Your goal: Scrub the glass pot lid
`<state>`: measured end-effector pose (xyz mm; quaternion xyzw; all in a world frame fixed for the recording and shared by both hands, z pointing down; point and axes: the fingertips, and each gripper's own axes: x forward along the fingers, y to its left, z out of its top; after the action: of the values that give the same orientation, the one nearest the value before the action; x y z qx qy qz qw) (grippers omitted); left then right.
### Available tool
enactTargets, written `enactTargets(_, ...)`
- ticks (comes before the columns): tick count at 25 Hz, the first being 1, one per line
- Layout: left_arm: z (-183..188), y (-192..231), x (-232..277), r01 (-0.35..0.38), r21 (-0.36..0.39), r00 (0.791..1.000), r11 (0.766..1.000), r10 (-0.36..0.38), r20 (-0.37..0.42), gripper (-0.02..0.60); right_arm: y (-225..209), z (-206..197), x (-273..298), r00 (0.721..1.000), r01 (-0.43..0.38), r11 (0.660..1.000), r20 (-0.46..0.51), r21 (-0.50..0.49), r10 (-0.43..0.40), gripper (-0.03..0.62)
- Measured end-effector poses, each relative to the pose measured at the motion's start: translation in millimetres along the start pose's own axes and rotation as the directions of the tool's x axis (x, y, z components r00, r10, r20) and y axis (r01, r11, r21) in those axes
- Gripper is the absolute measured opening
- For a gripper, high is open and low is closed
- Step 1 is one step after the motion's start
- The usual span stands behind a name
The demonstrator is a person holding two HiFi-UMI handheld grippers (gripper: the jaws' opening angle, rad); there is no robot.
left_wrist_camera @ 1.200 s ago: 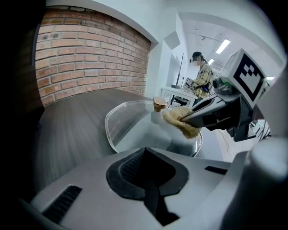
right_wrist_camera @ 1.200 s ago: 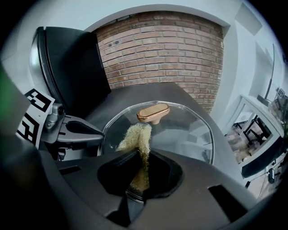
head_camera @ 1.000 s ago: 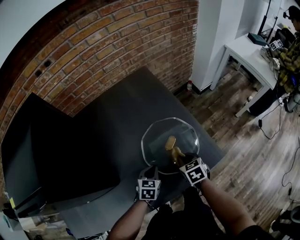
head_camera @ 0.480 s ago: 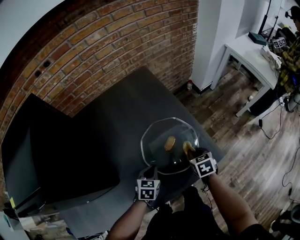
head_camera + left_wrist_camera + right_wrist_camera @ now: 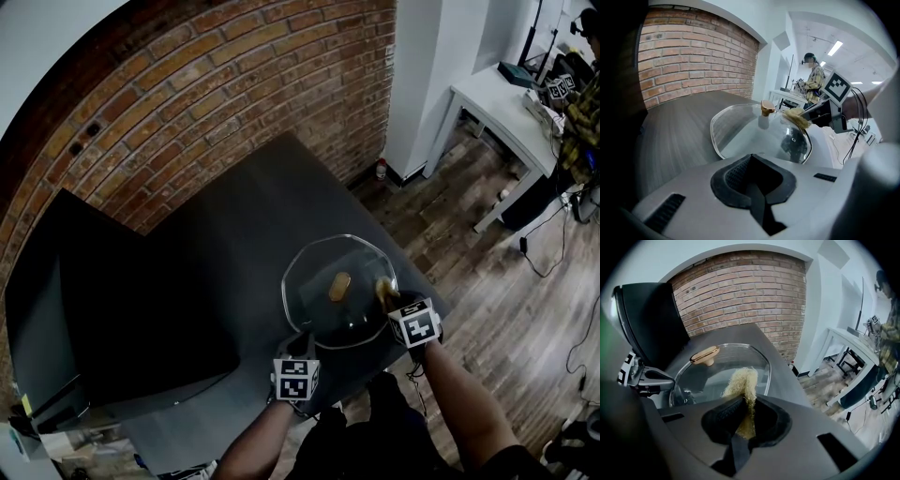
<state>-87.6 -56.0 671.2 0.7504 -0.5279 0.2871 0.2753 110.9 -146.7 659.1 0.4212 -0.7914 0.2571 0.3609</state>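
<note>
Two grippers working: left gripper (image 5: 301, 343) clamps the lid (image 5: 315, 267) by its near rim; right gripper (image 5: 392, 298) pinches a scrubber (image 5: 741, 379), touching glass just ahead, near the knob (image 5: 339, 286).

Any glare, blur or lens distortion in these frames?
Head view: sharp, brick wall bows from the wide lens. Left gripper view: pale sheen on the glass lid, black frame edge at left. Right gripper view: scrubber fibres crisp, round black vignette.

Lower centre of the frame, the lid (image 5: 339, 291) lies on the desk (image 5: 234, 234). The left tongs (image 5: 302, 339) are at its lower rim, and the right tongs (image 5: 390, 300) with the scrubber (image 5: 382, 286) at its right.
</note>
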Motion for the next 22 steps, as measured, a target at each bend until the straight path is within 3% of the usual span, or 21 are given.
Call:
enactTargets(13,0,0,0,-0.006,-0.002,1.000,1.000,0.006,-0.003,0.034,-22,-10,7,1.000,0.017,0.996,-0.005,0.090,-0.016,0.049)
enactTargets(22,-1,-1,1,0.001,-0.026,1.000,1.000,-0.002,-0.027,0.033,-22,-5,1,1.000,0.015,0.998,-0.028,0.055,-0.013,0.049)
